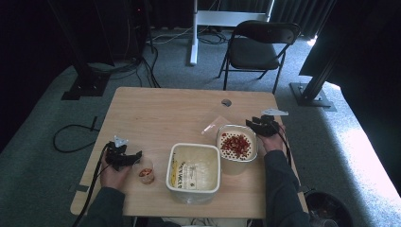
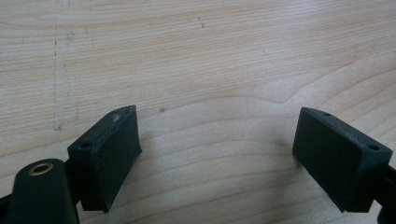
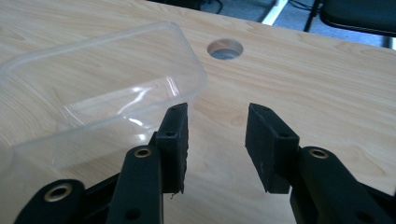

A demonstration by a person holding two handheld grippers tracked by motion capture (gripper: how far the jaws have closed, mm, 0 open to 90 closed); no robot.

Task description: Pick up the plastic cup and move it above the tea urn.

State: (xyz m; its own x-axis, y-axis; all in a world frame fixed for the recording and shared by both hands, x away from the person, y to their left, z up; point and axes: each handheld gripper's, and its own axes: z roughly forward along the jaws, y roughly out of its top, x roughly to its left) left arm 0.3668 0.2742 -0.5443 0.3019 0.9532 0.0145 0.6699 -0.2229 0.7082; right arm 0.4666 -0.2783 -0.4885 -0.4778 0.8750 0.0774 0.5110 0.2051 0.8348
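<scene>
Two tubs (image 1: 194, 172): one (image 1: 236, 146) holds red pieces; both hand-held grippers (image 1: 124, 158) (image 1: 261, 125) gape, holding nothing.

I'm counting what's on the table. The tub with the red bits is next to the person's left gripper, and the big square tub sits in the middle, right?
Not quite. In the high view the tub with the red bits is next to the right gripper, not the left one. The big square tub does sit in the middle.
</scene>
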